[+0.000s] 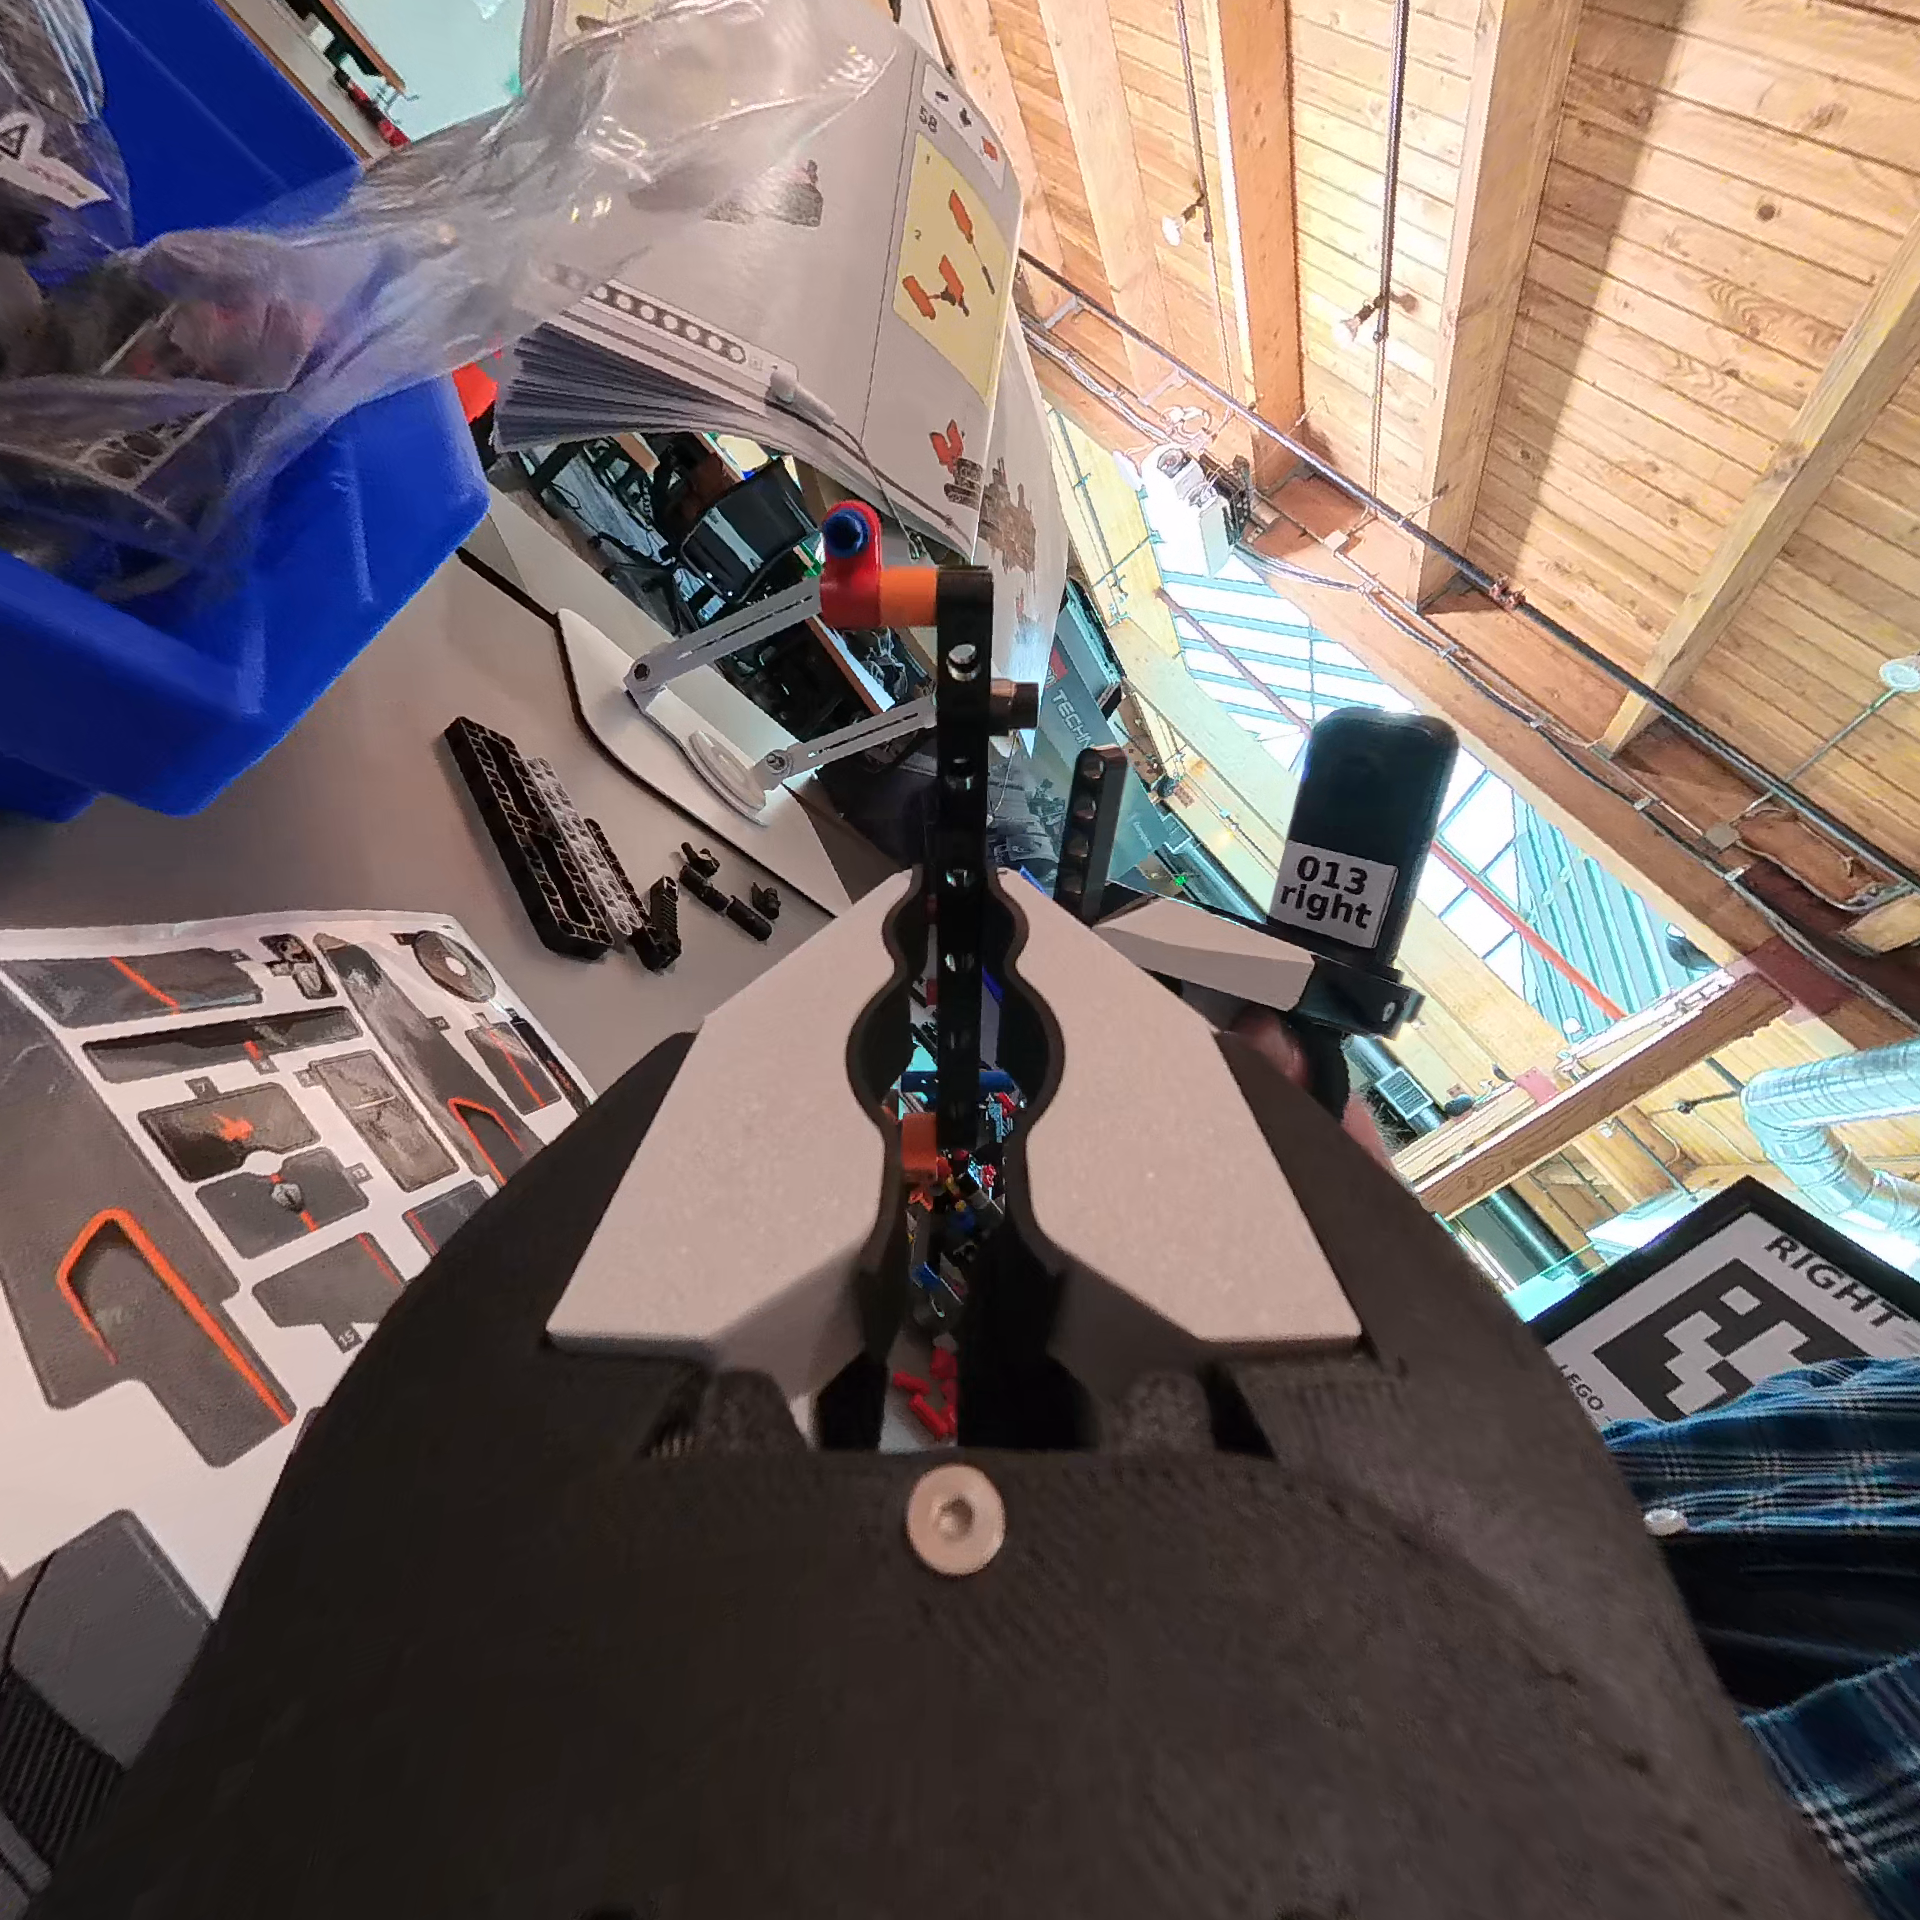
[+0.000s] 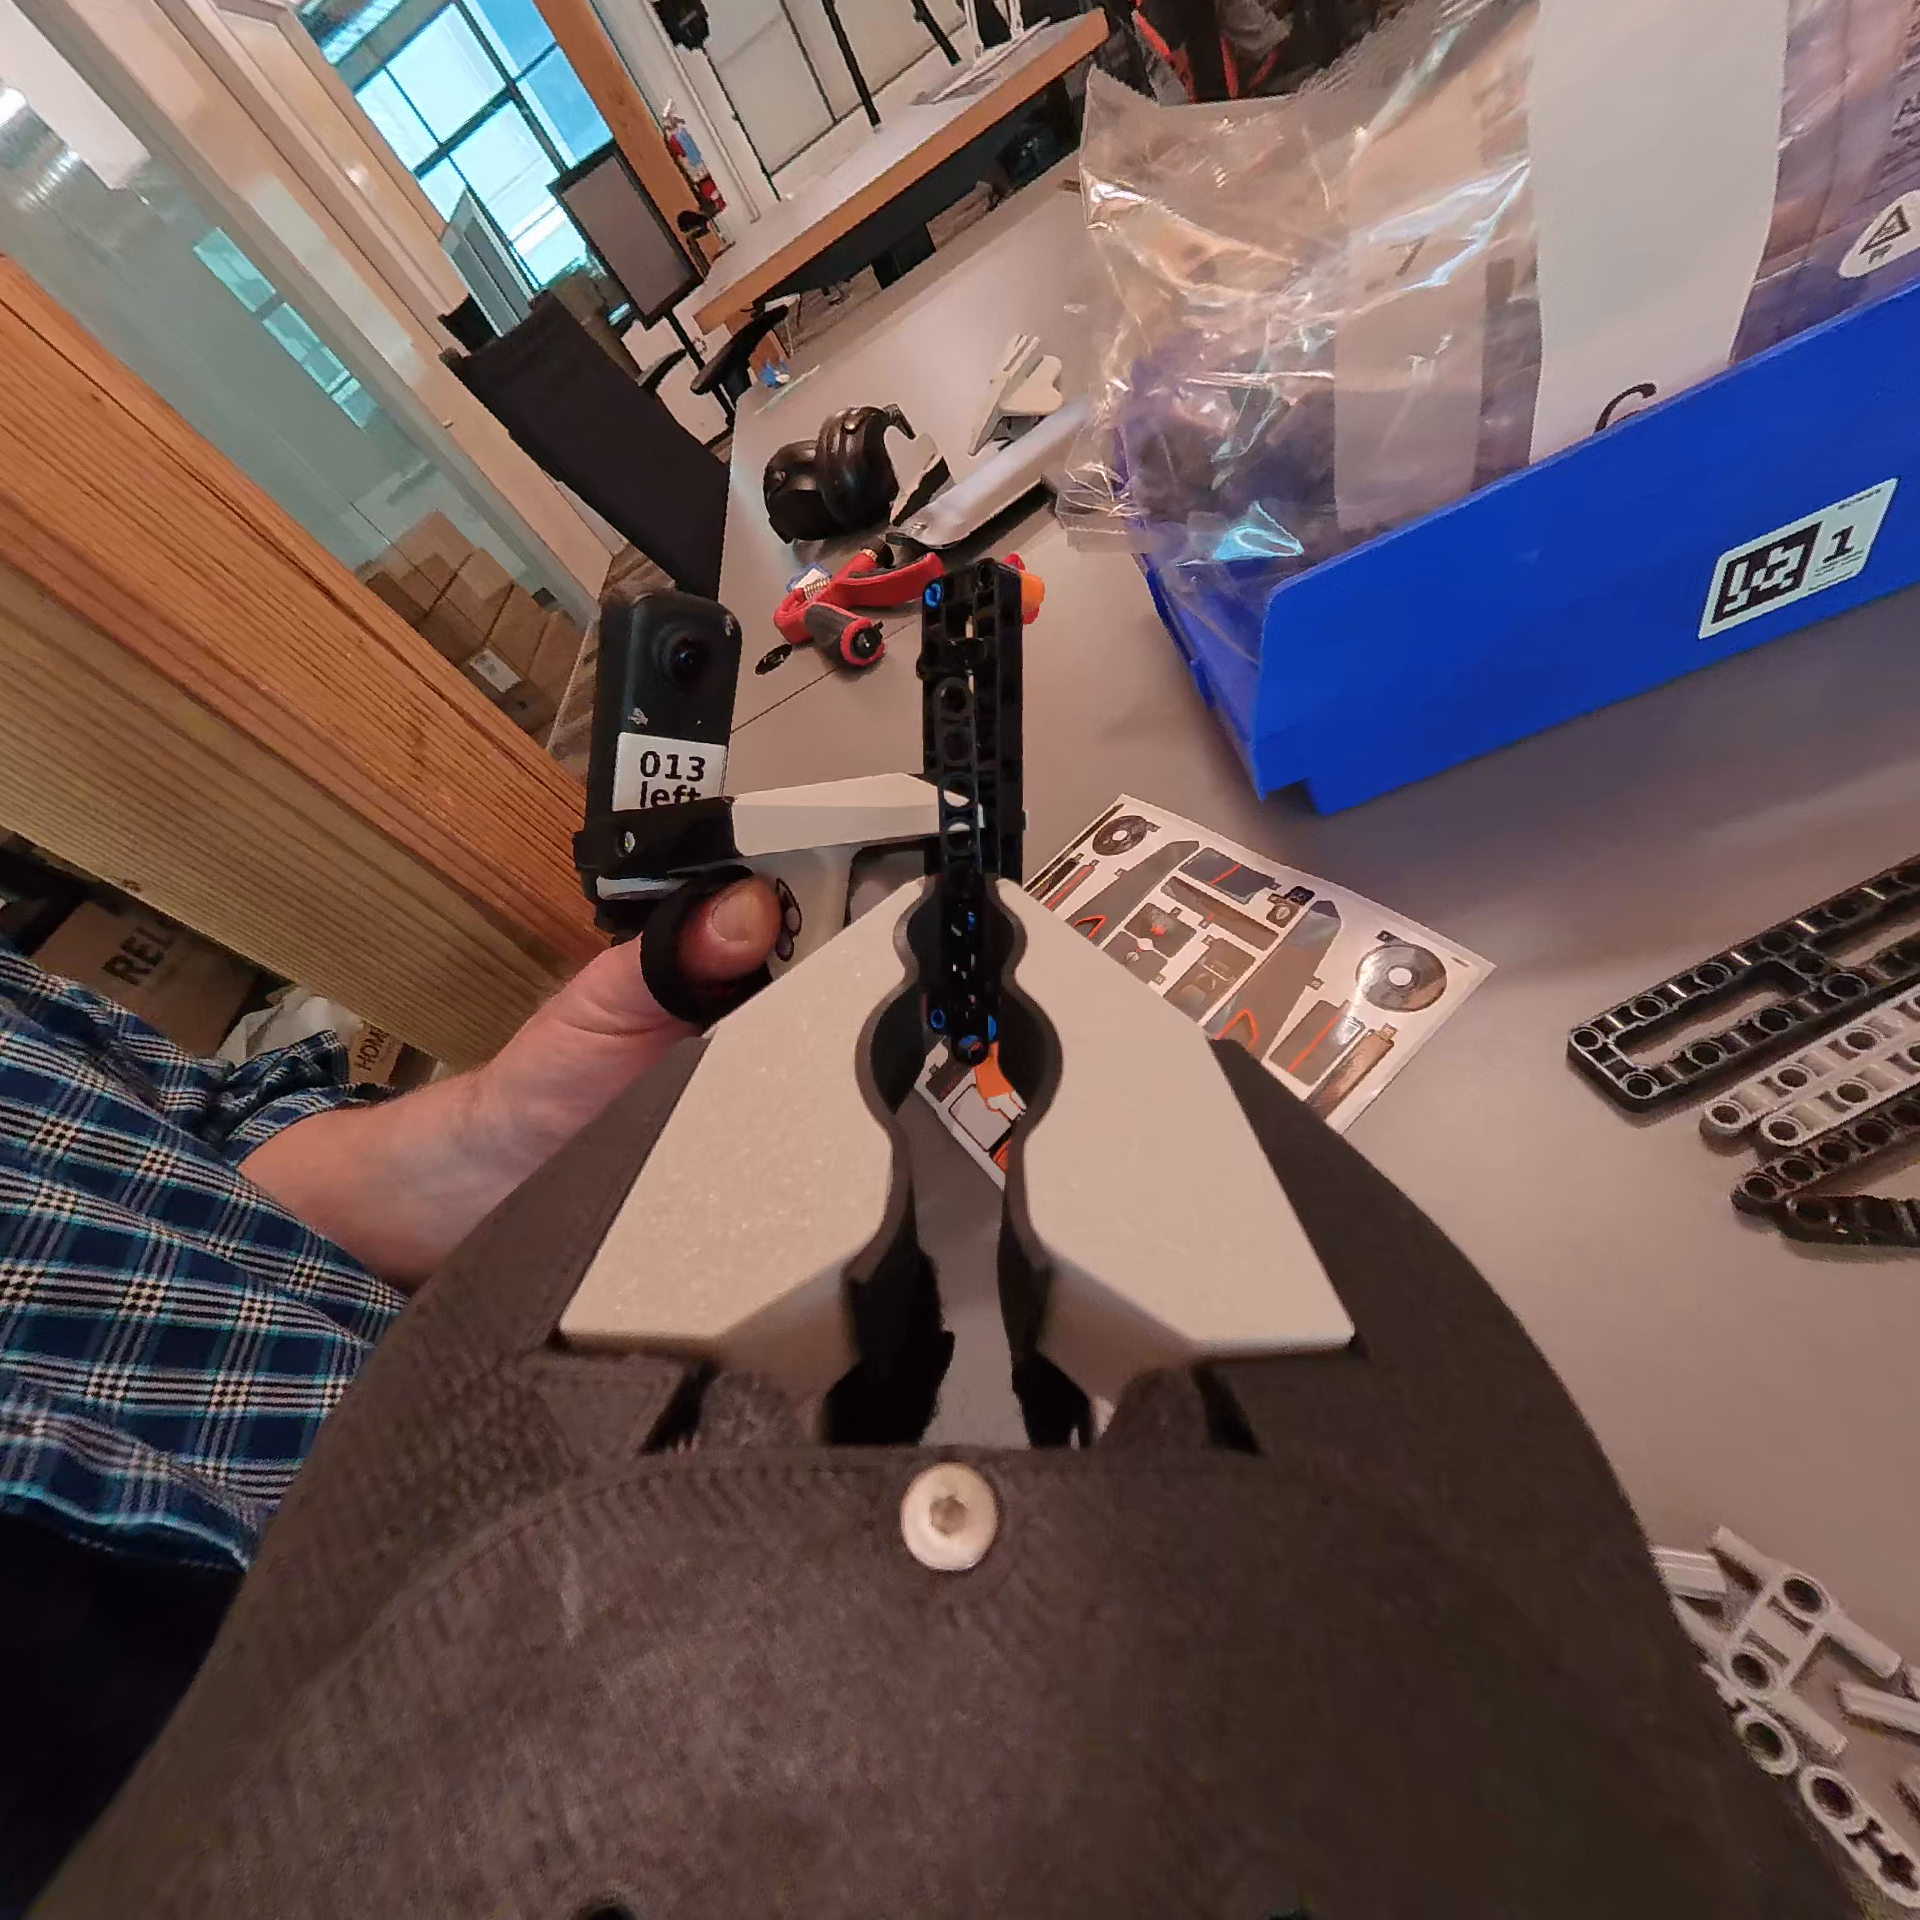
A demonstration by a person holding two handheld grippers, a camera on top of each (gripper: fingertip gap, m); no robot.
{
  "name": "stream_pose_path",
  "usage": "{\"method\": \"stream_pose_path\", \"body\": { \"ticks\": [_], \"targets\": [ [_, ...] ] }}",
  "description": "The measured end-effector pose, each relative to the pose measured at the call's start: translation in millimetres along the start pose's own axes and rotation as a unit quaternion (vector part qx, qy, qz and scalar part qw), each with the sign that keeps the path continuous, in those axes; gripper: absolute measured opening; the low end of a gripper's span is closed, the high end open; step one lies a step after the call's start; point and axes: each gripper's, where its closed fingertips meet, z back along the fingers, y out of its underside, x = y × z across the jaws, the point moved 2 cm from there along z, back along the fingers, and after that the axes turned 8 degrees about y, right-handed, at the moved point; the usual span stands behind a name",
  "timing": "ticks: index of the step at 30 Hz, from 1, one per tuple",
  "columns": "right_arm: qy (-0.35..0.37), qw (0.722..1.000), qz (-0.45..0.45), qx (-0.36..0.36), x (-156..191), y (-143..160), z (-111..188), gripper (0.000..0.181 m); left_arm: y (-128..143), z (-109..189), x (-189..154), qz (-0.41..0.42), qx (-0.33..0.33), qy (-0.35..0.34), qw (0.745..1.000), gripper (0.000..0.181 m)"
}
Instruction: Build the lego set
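The left gripper [image 1: 961, 914] is closed on a black beam [image 1: 961, 748], its grey fingers [image 1: 790, 1049] pinching the long studless piece edge-on so it stands up past the tips, off the table. At the beam's far end sit an orange bush [image 1: 906, 594], a red connector [image 1: 854, 582] and a blue pin [image 1: 844, 528]; a grey pin [image 1: 966, 659] shows on its edge lower down.

The right gripper [image 2: 961, 914] is likewise clamped on the assembly [image 2: 971, 707], which in this view is a black frame of holed beams with blue pins and an orange tip [image 2: 1029, 594] at the far end. The left gripper [image 2: 831, 821] reaches in from the side and grips the same assembly just beyond the right fingers [image 2: 790, 1049]. A thumb [image 2: 727, 925] sits in a black loop below its camera [image 2: 665, 707].

Both tools hold the piece above a grey table [image 2: 1558, 790]. Under it lies a sticker sheet [image 2: 1247, 935]. A black frame [image 2: 1766, 977] and grey and black beams [image 2: 1829, 1122] lie to the right, more grey pieces [image 2: 1787, 1683] nearer the camera. A blue bin [image 2: 1558, 582] holds clear bags [image 2: 1299, 312]. In the left view, an open manual [image 1: 831, 260] stands on a stand behind loose black parts [image 1: 561, 831].
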Motion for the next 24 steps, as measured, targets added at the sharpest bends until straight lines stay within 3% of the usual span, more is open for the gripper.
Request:
{"method": "stream_pose_path", "body": {
  "ticks": [13,19,24],
  "targets": [
    [0.010,1.000,0.001,0.005,3,3,-3,0.004,0,1,1,0.010,-0.005,0.004,1.000,0.009],
    [-0.025,0.996,-0.082,-0.013,-5,2,-3,0.004,0,3,6,0.016,-0.006,-0.006,1.000,0.009],
    [-0.033,0.994,-0.102,-0.013,-6,7,-7,0.004,-1,4,8,0.017,-0.009,-0.012,1.000,0.009]
  ]
}}
